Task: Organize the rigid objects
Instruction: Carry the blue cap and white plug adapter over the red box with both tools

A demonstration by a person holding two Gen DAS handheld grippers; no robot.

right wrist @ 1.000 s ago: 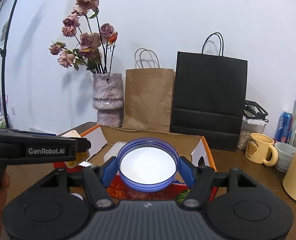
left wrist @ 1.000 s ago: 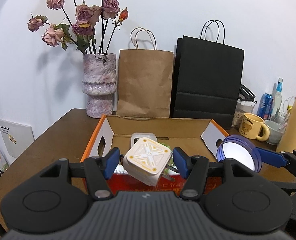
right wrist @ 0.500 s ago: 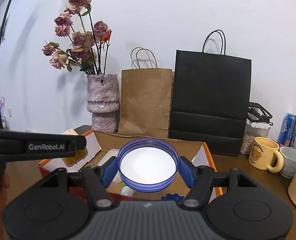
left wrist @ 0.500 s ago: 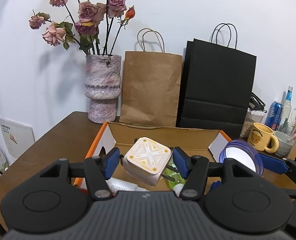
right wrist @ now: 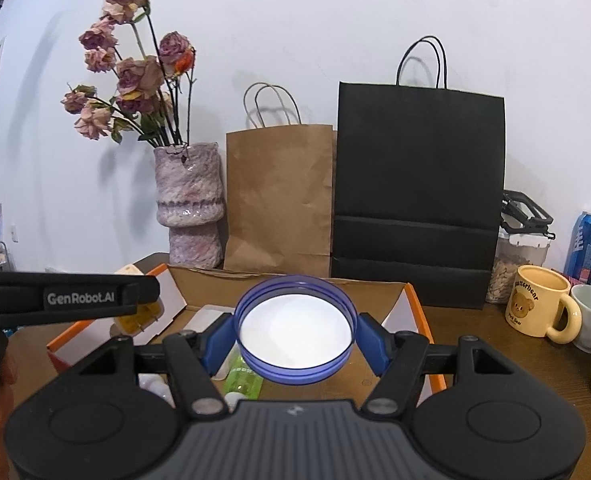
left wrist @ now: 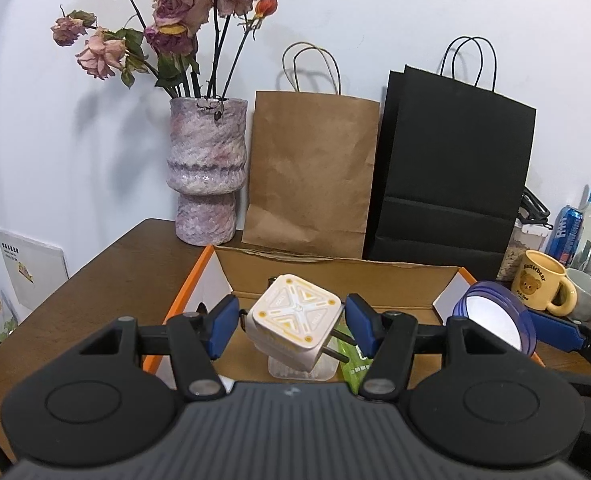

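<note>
Box [left wrist: 337, 276] directly below both loads. Left gripper [left wrist: 291, 322] fingers pinch white-yellow plug adapter [left wrist: 295, 316], prongs rightward, over clear container. Right gripper [right wrist: 295, 334] fingers clamp blue-rimmed round lid [right wrist: 295, 330], face toward camera, above box's right half.

White-yellow charger [left wrist: 295, 318], blue-rimmed lid [right wrist: 295, 326]

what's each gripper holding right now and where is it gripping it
Left gripper pinches a white and yellow plug adapter by two opposite sides. Right gripper clamps a round blue-rimmed lid across its rim.
</note>
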